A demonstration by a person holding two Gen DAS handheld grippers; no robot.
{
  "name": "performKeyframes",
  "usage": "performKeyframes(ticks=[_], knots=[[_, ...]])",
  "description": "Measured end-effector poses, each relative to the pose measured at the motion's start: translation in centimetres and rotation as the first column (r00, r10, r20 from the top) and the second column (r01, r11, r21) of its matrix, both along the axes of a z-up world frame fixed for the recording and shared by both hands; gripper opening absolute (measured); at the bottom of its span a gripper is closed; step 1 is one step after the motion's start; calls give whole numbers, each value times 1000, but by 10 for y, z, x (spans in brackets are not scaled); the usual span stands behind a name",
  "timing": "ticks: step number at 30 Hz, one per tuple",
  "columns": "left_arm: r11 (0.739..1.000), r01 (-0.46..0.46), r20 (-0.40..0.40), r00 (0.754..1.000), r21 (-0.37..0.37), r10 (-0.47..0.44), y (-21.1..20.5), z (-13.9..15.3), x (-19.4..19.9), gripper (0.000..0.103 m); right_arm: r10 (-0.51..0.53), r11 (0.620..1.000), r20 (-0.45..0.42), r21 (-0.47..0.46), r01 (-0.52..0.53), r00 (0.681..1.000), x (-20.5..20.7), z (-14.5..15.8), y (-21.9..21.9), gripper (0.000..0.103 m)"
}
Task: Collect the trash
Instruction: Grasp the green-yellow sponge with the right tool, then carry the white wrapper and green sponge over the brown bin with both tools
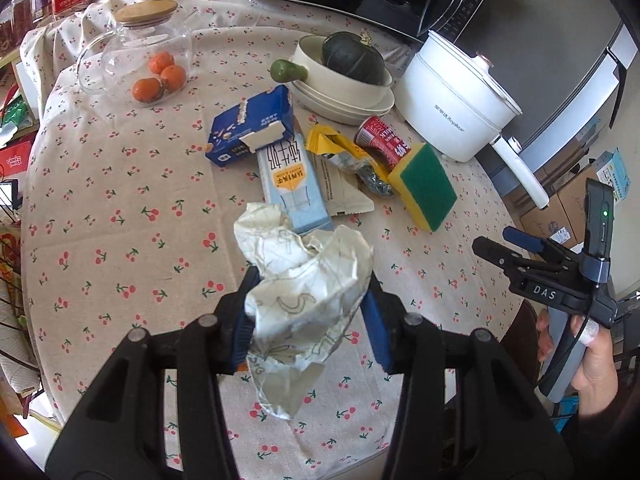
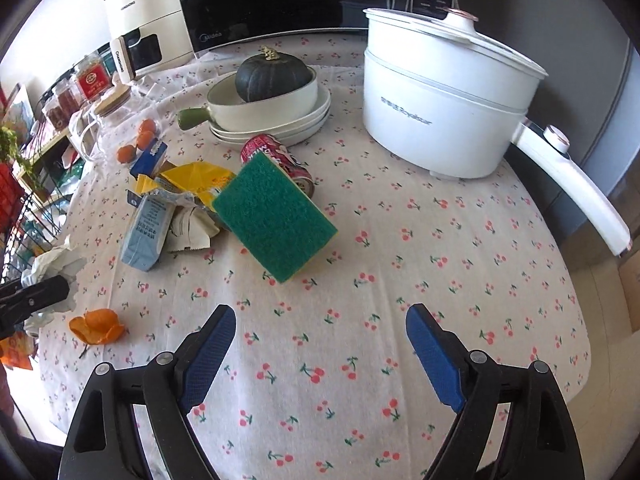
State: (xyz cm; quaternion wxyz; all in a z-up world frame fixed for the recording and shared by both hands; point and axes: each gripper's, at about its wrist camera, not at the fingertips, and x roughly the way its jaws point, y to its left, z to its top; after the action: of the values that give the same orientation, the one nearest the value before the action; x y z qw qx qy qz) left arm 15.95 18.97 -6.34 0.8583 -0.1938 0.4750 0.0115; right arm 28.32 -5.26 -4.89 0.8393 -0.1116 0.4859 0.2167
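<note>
The crumpled paper wrapper looked thin and matt, creased all over, between the matt black plastic left tongs with ribbed blue pads. The cherry-print cloth on the worktop was soft and woven; the sponge showed a rough green scouring face. At upper right the white cooker was smooth, glossy plastic.

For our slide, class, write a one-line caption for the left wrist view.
Left gripper clamps crumpled paper above the cherry-print tablecloth, cartons and a sponge beyond.
</note>
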Motion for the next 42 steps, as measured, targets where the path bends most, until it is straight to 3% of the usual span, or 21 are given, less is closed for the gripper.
performKeyframes(ticks=[5,10,16,19,28,42], knots=[[998,-38,-13,999,-58,37,13,-2,1,50,89,989,45,-126,-83,995,21,-18,47,90],[997,-24,-20,1000,-76,23,12,-4,4,50,176,947,60,-284,-153,983,34,-42,83,90],[996,-35,-32,999,-82,32,17,-7,6,50,205,932,63,-318,-175,977,41,-53,101,87],[996,-34,-39,999,-81,31,17,-9,7,50,210,927,80,-333,-173,974,42,-54,103,74],[998,-13,-34,999,-65,10,9,-8,1,50,181,944,83,-295,-149,980,21,-29,75,72],[997,72,-12,997,-24,-73,-32,-2,-3,50,54,966,7,-254,-51,998,-56,9,-18,72]])
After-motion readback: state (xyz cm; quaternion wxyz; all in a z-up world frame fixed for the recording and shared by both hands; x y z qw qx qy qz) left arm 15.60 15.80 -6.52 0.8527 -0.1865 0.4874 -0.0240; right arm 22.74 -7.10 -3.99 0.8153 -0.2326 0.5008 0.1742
